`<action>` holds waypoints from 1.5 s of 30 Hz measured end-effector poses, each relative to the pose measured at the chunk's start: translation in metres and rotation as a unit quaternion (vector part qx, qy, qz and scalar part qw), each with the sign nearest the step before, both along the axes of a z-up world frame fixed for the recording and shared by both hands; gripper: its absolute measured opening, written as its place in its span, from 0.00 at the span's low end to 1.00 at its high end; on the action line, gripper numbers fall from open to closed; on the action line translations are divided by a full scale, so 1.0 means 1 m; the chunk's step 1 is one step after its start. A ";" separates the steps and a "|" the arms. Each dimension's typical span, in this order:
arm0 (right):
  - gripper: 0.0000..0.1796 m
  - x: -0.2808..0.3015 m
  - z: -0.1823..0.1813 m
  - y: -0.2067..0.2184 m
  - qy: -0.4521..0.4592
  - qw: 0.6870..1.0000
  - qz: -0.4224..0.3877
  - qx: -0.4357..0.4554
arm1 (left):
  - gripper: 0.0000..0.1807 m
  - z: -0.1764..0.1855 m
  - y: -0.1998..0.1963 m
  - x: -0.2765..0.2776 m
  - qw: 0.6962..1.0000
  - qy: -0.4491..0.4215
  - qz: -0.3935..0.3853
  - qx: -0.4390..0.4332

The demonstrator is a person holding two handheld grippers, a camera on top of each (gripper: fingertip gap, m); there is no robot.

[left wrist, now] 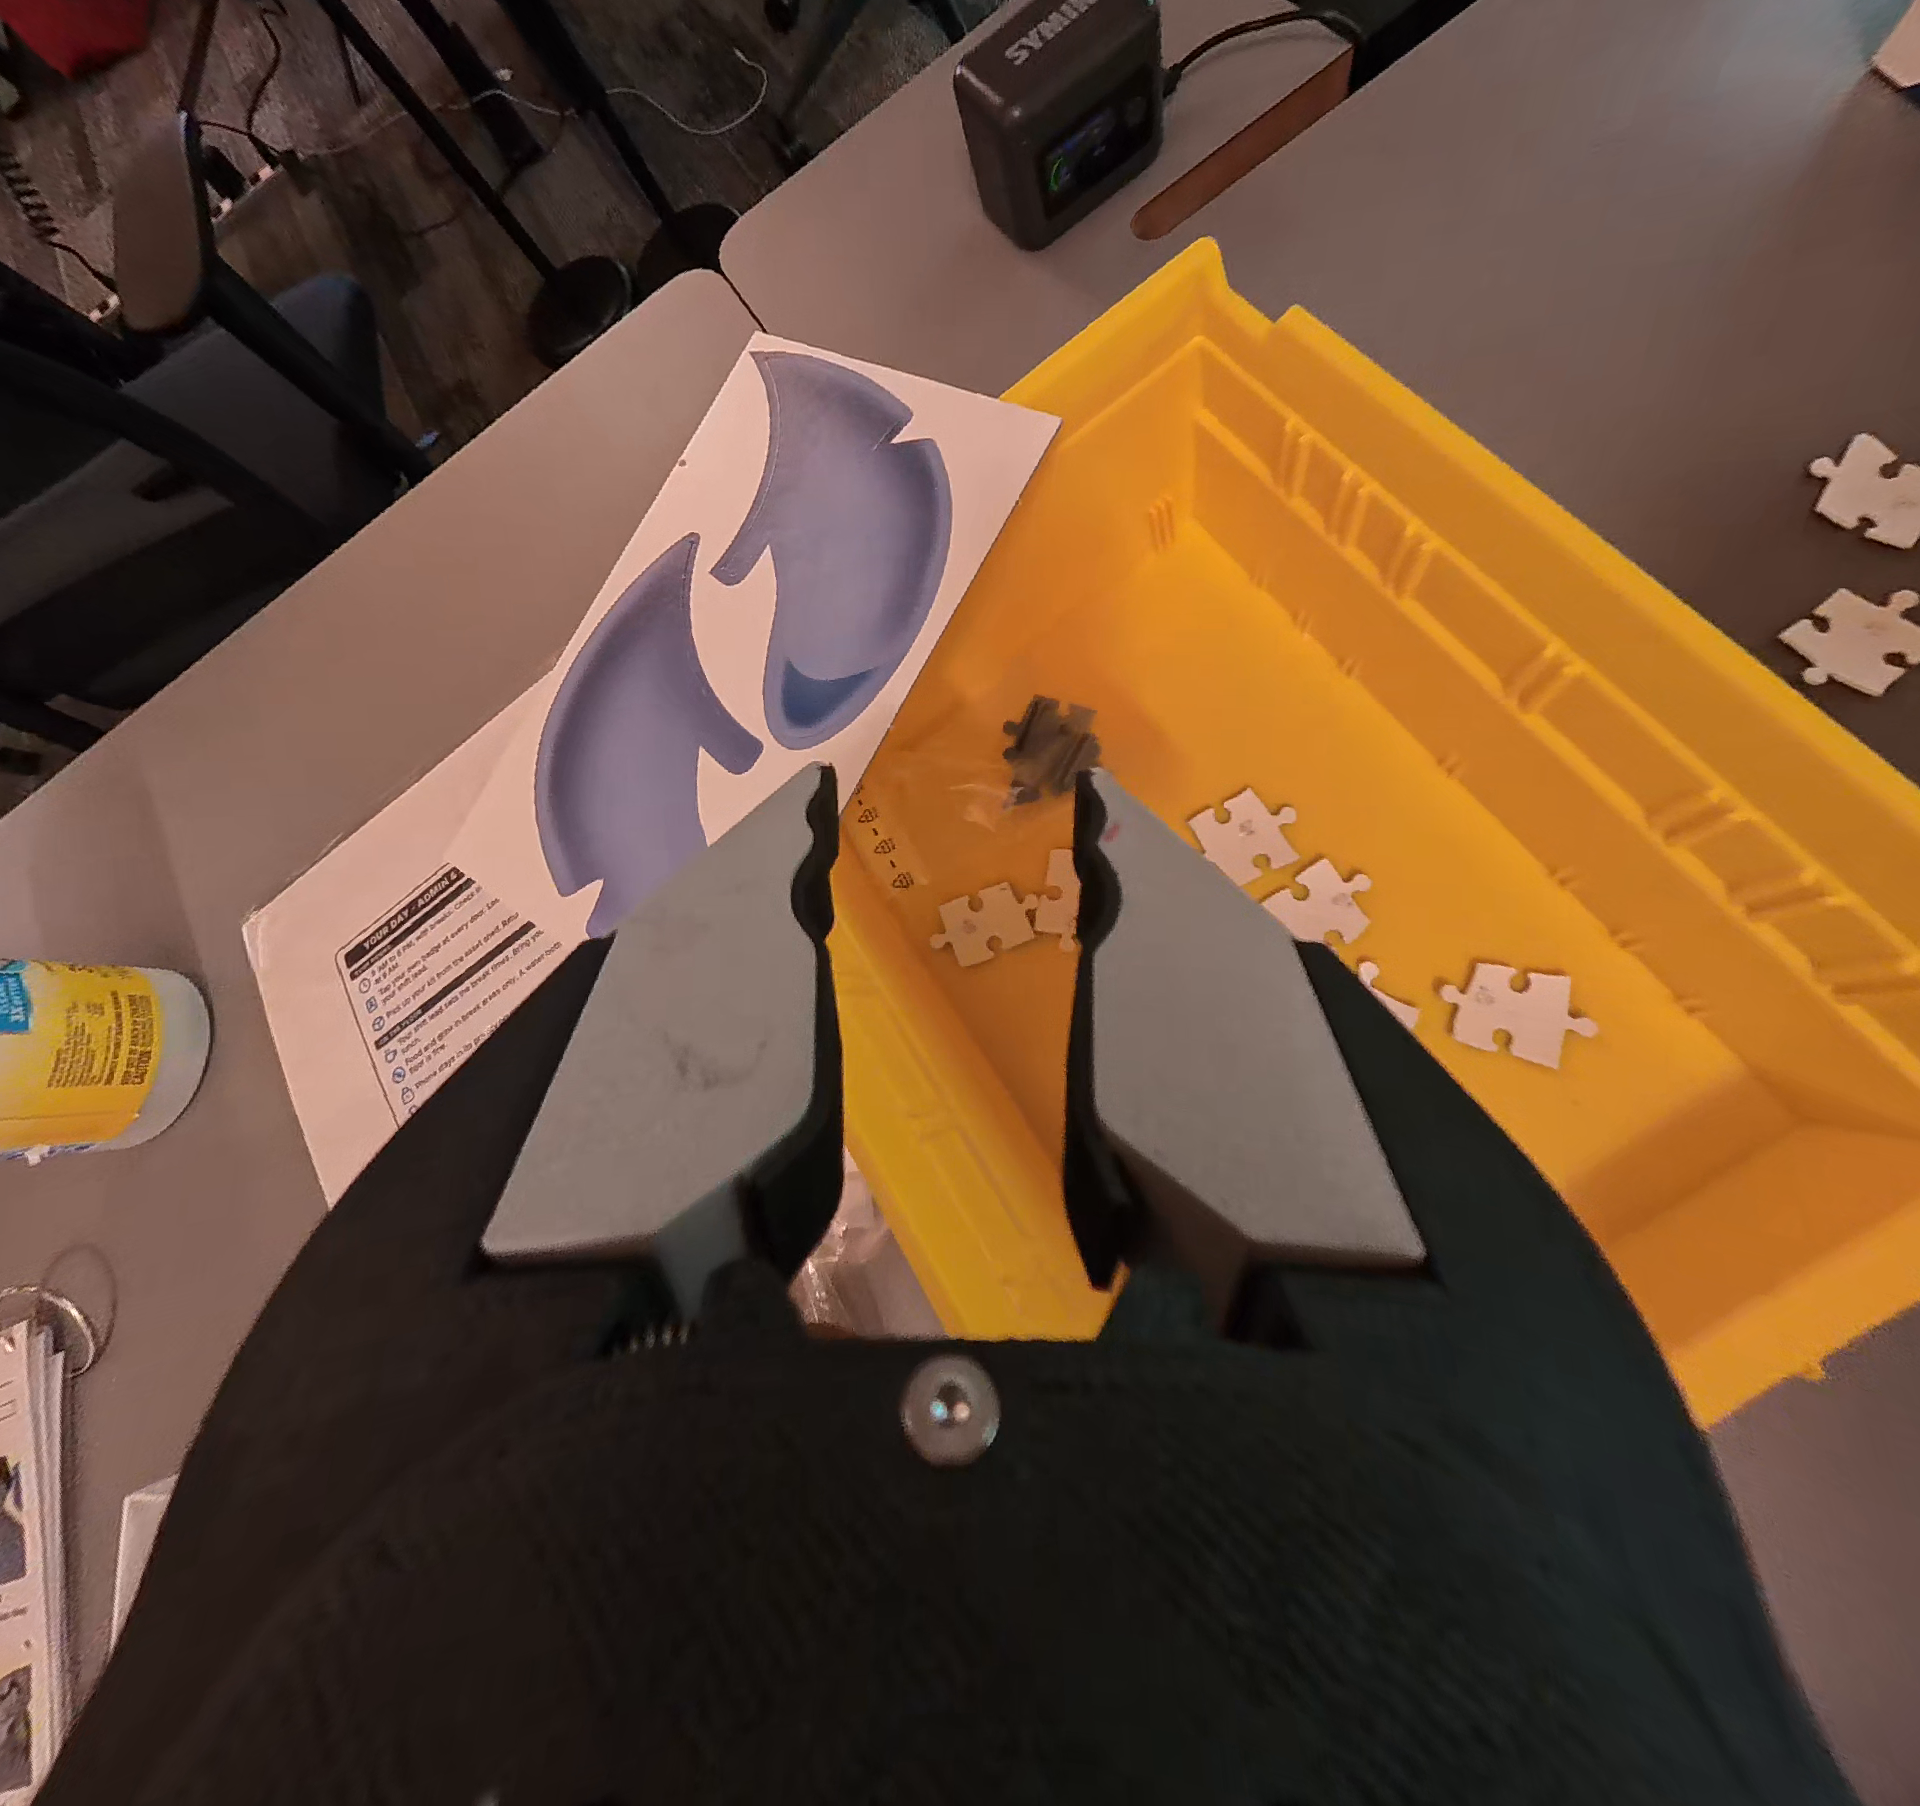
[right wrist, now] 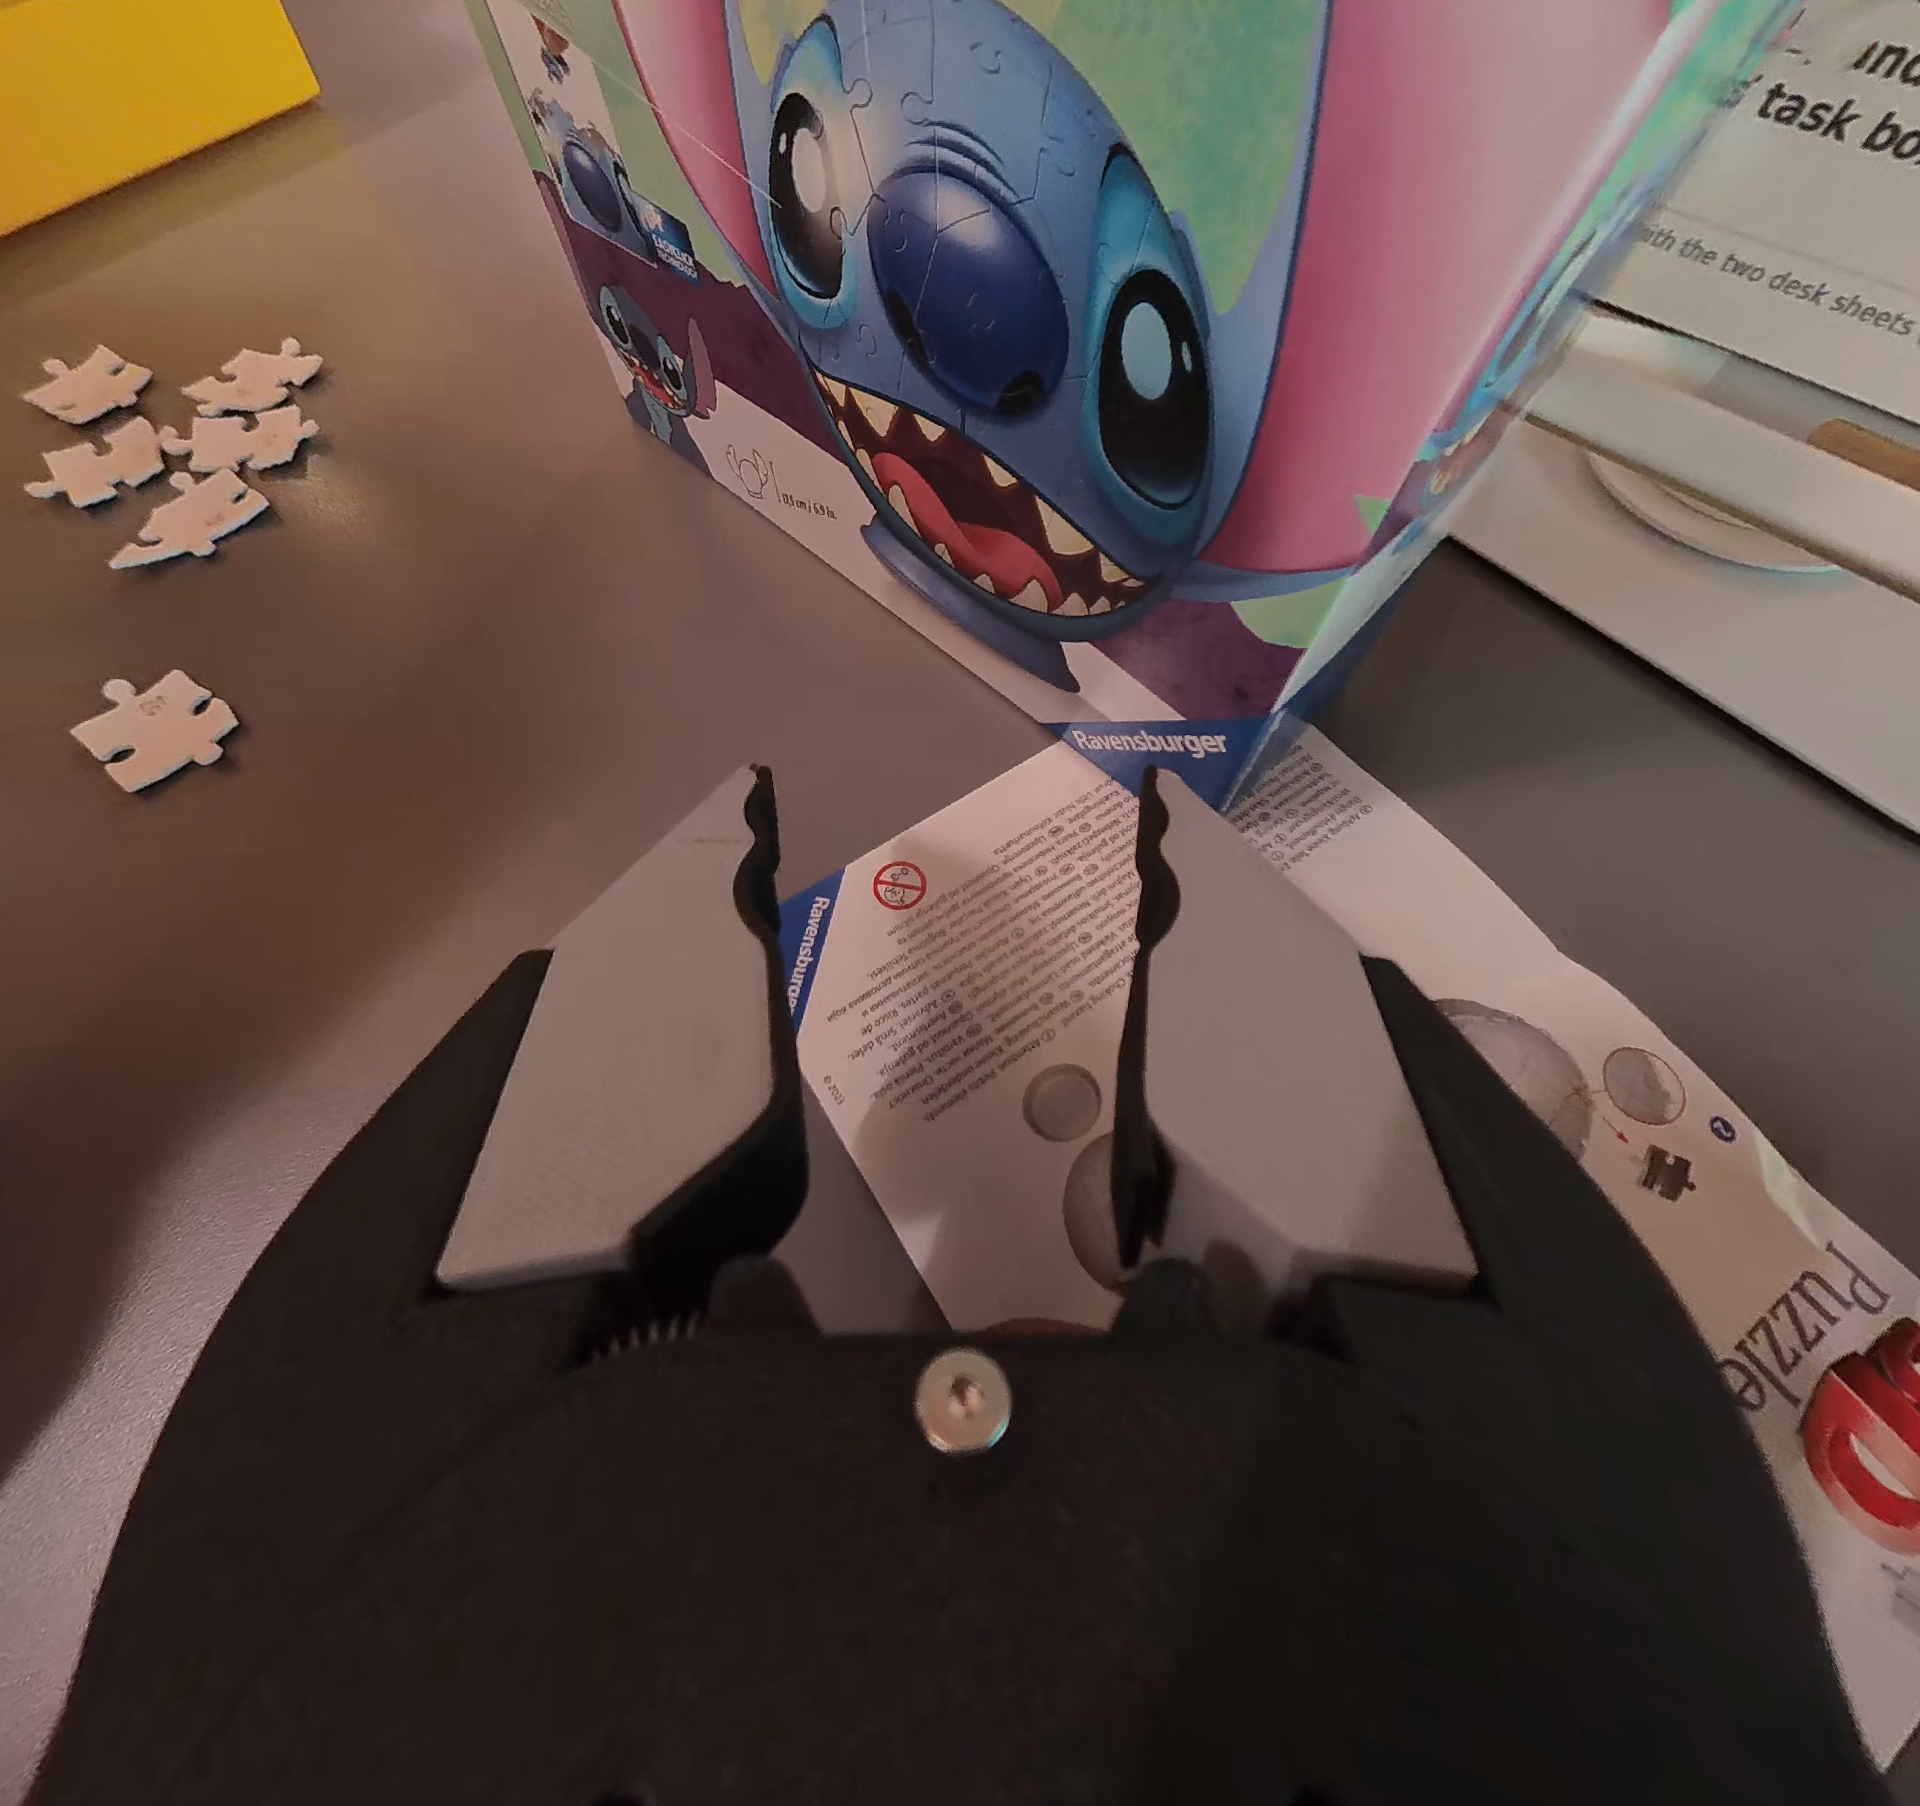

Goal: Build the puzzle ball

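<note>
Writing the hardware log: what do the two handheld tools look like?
Both match: the left tool and right tool have a black, ribbed printed body, two grey wedge-shaped fingers with wavy black inner pads, and one silver screw at the centre. No cables, markings or sleeves show.

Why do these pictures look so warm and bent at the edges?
Left wrist view: dim orange-tinted light, the yellow bin slightly soft, table edges bowed by the wide lens. Right wrist view: sharper, the puzzle box leaning outward from distortion, the tongs dark.

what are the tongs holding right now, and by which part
Nothing. The left tongs are open above the yellow bin, and the right tongs are open over the instruction leaflet; no puzzle piece sits between either pair.
</note>
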State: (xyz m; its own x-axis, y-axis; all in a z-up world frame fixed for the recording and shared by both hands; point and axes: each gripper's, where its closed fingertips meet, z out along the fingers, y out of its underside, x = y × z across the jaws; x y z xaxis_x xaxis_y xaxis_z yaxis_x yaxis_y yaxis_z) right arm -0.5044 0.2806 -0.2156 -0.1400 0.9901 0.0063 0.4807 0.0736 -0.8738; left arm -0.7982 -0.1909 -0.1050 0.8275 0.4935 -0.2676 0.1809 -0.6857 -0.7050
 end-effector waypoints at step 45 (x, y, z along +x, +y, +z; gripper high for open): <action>0.38 -0.001 -0.003 -0.002 -0.010 1.000 0.004 0.007 | 0.24 -0.002 0.003 0.006 1.000 0.004 -0.009 -0.012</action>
State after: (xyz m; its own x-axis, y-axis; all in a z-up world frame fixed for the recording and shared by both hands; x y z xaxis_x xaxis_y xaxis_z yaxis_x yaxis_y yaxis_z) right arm -0.5050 0.2788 -0.2189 -0.1489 0.9887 0.0175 0.4966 0.0900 -0.8633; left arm -0.7923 -0.1883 -0.1073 0.8341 0.4715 -0.2862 0.1626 -0.7061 -0.6892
